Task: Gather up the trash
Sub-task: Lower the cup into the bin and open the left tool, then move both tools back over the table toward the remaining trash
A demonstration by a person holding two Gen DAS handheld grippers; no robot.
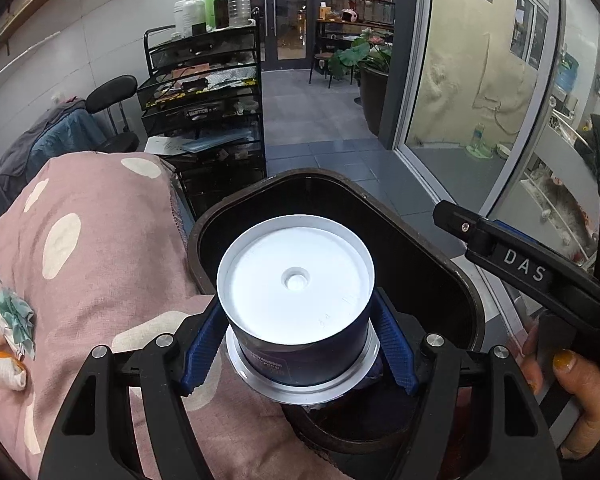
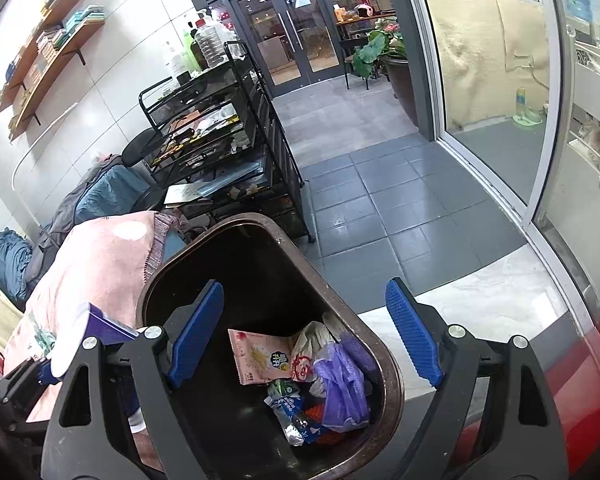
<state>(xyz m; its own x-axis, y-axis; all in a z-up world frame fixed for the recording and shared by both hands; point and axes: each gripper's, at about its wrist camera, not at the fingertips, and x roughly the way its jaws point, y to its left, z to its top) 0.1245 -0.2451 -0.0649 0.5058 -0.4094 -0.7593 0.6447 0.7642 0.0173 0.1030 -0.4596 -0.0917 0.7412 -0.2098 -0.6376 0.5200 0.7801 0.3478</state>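
My left gripper (image 1: 298,344) is shut on a dark cup with a white base (image 1: 296,284), held bottom-forward over the rim of a dark brown bin (image 1: 466,292). In the right wrist view the same bin (image 2: 392,372) holds several wrappers: a pink snack packet (image 2: 258,356), a purple bag (image 2: 342,384) and a blue-white packet (image 2: 290,412). My right gripper (image 2: 306,336) is open and empty just above the bin. The cup (image 2: 96,332) shows at the left edge there. Crumpled wrappers (image 1: 8,328) lie on the pink bedding.
Pink spotted bedding (image 1: 100,248) lies left of the bin. A black wire cart (image 1: 204,104) with bottles on top stands behind. Grey tiled floor (image 2: 380,208) runs to glass doors; a glass partition (image 1: 480,80) stands at the right. The right gripper's body (image 1: 524,268) shows at the right.
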